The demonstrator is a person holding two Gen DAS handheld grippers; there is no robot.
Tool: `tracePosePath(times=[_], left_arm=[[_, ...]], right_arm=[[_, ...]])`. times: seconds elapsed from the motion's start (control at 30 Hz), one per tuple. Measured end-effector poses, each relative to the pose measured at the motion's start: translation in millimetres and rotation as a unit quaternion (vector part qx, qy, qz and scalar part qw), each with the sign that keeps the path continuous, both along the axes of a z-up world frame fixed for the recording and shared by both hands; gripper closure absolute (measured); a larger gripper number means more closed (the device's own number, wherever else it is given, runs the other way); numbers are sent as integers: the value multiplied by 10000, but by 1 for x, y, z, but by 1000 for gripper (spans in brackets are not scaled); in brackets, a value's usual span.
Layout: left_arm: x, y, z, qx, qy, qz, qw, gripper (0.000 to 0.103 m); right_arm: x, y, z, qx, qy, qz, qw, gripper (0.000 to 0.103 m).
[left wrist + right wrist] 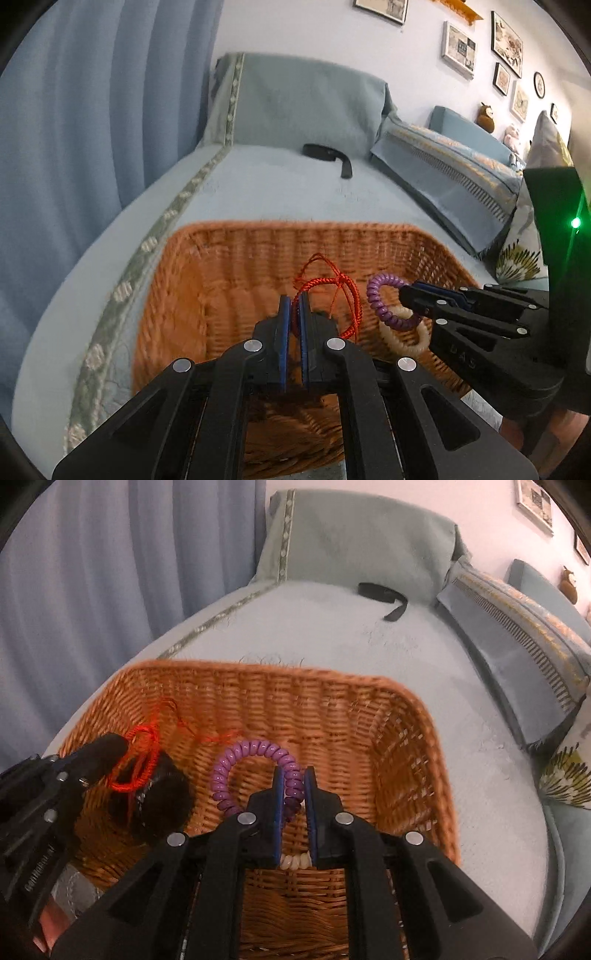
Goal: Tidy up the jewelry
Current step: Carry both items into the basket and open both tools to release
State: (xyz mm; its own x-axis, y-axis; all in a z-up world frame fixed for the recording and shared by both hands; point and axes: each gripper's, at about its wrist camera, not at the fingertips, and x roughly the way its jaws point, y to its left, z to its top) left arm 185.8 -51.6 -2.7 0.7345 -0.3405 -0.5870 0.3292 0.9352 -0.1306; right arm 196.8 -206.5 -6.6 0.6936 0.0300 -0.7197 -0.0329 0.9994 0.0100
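Note:
An orange wicker basket point(236, 258) point(388, 716) stands on a pale blue bed. My left gripper point(294, 302) is shut on a red cord bracelet point(332, 286) and holds it over the basket's inside; it also shows at the left of the right wrist view point(127, 755), with the red bracelet point(142, 764). My right gripper point(294, 775) is shut on a purple coil bracelet point(255, 751) over the basket; in the left wrist view it point(406, 295) holds the purple coil point(380, 299). A cream beaded bracelet point(404, 341) point(293, 862) lies on the basket floor below it.
A black strap point(328, 155) point(384, 594) lies on the bed near the headboard cushion. A patterned pillow point(450, 177) point(517, 646) lies at the right. Blue curtains point(92, 110) hang at the left. A dark object point(162, 801) sits in the basket under the left gripper.

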Motion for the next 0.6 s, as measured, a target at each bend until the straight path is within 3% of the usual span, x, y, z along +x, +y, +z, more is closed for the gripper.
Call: tracePosePath(times=[0.13, 0.17, 0.2, 0.27, 0.47, 0.5, 0.57, 0.6], left_arm=[[-1, -2, -7, 29, 64, -31, 10000, 99], [-2, 0, -7, -9, 66, -19, 10000, 94], [-4, 2, -5, -79, 66, -40, 9999, 79], [-12, 8, 1, -257, -2, -64, 9996, 60], [-43, 28, 28, -592, -291, -184, 9977, 53], [-49, 33, 35, -660, -318, -218, 9971, 51], [-60, 41, 44, -744, -371, -272, 9962, 50], [-67, 47, 49, -790, -400, -279, 9957, 49]], right_arm=[[-4, -3, -3, 135, 78, -8, 9999, 94], [-5, -5, -3, 242, 120, 17, 9996, 93], [-6, -7, -3, 384, 155, 49, 9991, 93], [-9, -9, 0, 457, 152, 58, 9988, 86], [-34, -8, 19, 603, -32, 184, 9980, 81], [-38, -8, 22, 614, -60, 195, 9979, 77], [-56, -8, 35, 634, -245, 213, 9975, 59], [-63, -9, 41, 627, -328, 207, 9973, 57]])
